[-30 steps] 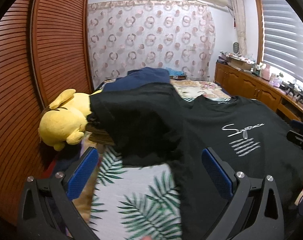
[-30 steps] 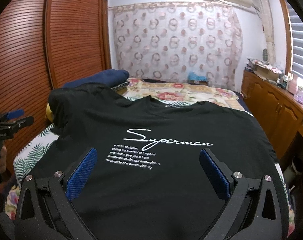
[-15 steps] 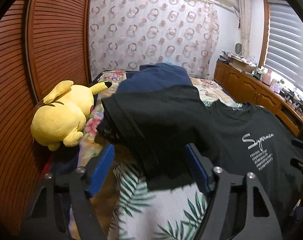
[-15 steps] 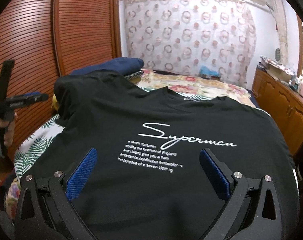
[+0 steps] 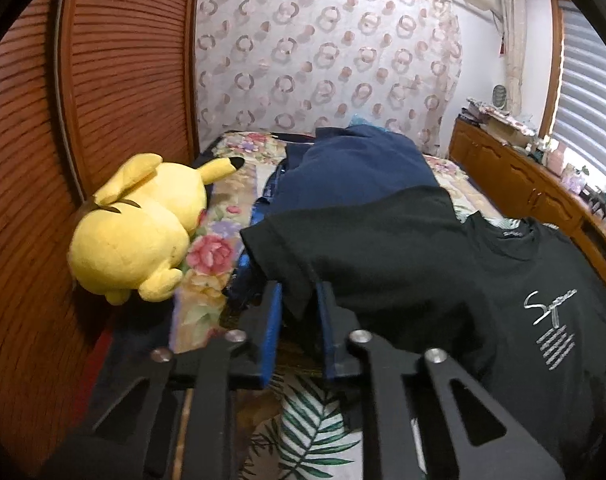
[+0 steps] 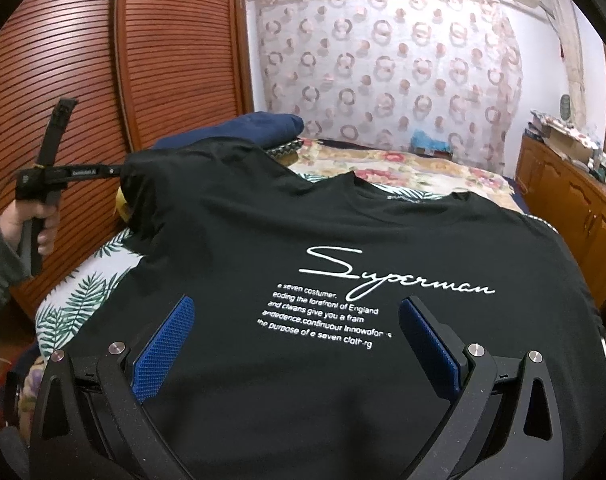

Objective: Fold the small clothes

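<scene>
left gripper (image 5: 299, 300) is closing its blue pads on the hem of the black t-shirt's (image 6: 343, 280) sleeve (image 5: 295, 280), and the cloth sits right between them. the shirt lies face up, spread flat on the leaf-print sheet (image 6: 75, 300) over the bed, its white "superman" print (image 6: 383, 276) upward, and that sleeve rides up over a navy folded pile (image 5: 351, 164). right gripper (image 6: 299, 340) hovers above the shirt's lower front with its fingers spread wide, nothing between them.

only a thin edge of fabric looks caught, so i'd guess a quick pull could slip it free, or drag the whole shirt askew and wrinkle the flat body. the navy pile beneath could get tugged along too. the yellow plush toy (image 5: 139, 224) lies just beside the sleeve, against the slatted wooden door (image 5: 95, 80).

a second ago the left fingers stood wide apart and further back from the sleeve; now they're nearly together on it. the right one has hardly changed.
</scene>
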Demonstrator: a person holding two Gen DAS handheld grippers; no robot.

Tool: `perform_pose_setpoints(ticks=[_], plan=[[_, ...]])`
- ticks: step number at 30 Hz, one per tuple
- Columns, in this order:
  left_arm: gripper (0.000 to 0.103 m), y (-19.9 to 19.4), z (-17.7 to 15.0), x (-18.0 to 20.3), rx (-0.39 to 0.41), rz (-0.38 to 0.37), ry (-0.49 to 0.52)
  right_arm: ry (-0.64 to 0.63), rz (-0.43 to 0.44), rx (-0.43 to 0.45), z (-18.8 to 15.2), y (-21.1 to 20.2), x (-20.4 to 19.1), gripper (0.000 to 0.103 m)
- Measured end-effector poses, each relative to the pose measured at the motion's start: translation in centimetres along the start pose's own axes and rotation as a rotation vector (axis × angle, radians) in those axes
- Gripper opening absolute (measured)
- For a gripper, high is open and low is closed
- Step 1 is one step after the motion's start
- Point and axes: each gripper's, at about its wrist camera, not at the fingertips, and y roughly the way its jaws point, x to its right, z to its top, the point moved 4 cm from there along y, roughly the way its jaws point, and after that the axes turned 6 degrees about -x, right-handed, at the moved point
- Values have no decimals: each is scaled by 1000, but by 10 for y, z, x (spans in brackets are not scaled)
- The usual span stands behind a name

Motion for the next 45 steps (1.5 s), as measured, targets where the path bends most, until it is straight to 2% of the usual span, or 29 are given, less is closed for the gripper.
perform_pose_setpoints(ticks=[4, 8, 15, 19, 24, 32, 35, 37, 39, 41, 45], plan=[[0, -2, -1, 0, -6, 0, 8, 18, 0, 7, -1, -2, 5, 103], [0, -16, 1, 7, 35, 20, 36, 26, -3, 8, -3, -2, 8, 103], [0, -48, 11, 33, 116, -12, 90, 44, -9, 9, -6, -4, 15, 103], [0, -70, 26, 60, 165, -63, 127, 57, -19, 15, -6, -7, 23, 103], [0, -84, 42, 93, 188, -122, 169, 87, -36, 22, -7, -12, 37, 103], [0, -78, 60, 172, 148, -248, 278, 139, -70, 44, -8, -27, 65, 103], [0, -69, 60, 202, 118, -262, 336, 155, -84, 49, -10, -31, 74, 103], [0, -59, 57, 217, 92, -242, 359, 164, -90, 50, -11, -33, 80, 103], [1, -54, 55, 224, 72, -242, 367, 170, -96, 51, -12, -35, 84, 103], [8, -55, 50, 224, 58, -263, 357, 171, -100, 52, -14, -37, 88, 103], [15, -60, 44, 218, 58, -255, 358, 171, -107, 49, -14, -39, 93, 103]])
